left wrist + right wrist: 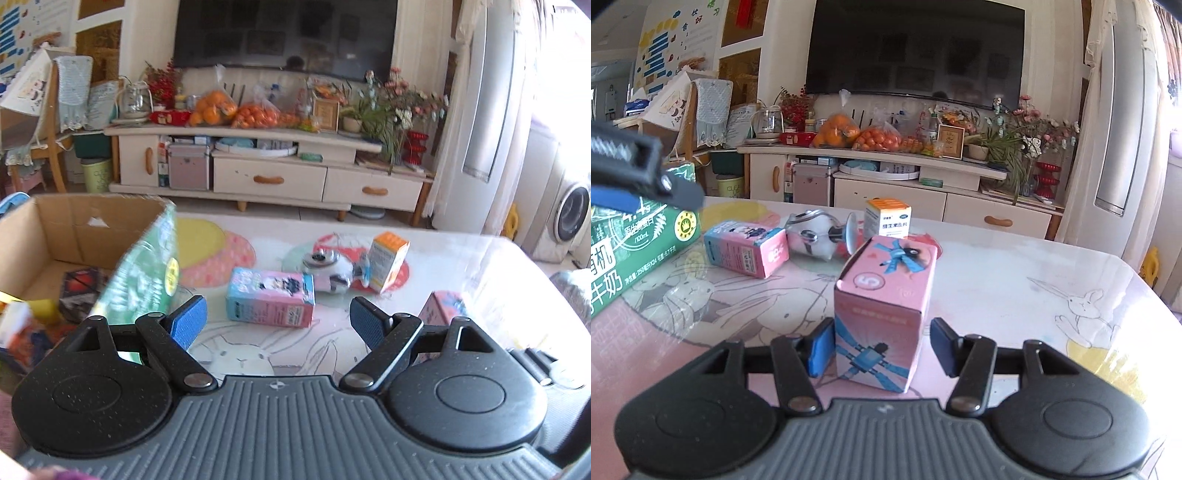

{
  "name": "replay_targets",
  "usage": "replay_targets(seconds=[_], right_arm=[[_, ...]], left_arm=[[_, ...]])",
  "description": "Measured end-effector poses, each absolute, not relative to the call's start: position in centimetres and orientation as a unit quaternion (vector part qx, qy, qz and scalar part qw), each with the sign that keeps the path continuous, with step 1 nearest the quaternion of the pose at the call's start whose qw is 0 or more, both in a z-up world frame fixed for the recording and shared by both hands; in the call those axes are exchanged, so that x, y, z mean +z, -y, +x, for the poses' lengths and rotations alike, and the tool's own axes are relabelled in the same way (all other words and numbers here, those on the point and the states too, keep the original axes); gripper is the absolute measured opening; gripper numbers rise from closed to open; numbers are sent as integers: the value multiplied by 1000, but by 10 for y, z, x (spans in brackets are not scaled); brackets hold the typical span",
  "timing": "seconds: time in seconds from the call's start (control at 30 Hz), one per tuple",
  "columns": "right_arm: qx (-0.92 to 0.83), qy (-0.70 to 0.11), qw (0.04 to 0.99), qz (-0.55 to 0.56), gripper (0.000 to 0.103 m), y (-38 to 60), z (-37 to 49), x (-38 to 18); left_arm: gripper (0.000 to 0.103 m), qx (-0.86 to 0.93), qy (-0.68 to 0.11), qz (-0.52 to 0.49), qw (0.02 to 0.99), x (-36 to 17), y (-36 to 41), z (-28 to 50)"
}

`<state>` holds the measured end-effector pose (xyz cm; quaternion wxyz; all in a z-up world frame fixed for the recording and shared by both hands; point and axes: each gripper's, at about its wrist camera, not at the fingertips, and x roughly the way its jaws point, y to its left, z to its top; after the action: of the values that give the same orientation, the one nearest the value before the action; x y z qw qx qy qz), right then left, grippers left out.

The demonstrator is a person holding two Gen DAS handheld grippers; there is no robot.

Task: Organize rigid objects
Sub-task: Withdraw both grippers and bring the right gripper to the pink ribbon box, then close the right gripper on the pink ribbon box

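Holding: cardboard box (55, 229) | contents: dark cube (79, 290), blurred packets

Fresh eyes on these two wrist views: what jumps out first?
In the right wrist view, the pink box stands upright between the open right gripper fingers, a gap showing on one side. In the left wrist view, the open left gripper faces a pink-and-blue carton lying flat, with the cardboard box at the table's left.
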<state>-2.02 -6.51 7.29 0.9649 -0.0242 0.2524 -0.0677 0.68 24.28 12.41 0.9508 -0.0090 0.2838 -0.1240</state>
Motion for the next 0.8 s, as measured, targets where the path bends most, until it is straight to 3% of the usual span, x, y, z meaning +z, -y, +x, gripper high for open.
replay_targets(seconds=[0.1,0.33,0.8], right_arm=[[-58,-256,965,-15,70,67,-17,73],[-39,-278,960,-3,81,71,-9,69],[-25,-291,956,27,92,83,0,66]], left_arm=[[103,-114,-296,1,948,108,-232,13],[103,-105,-280,24,954,88,-220,33],[103,-112,-282,59,951,70,-208,66]])
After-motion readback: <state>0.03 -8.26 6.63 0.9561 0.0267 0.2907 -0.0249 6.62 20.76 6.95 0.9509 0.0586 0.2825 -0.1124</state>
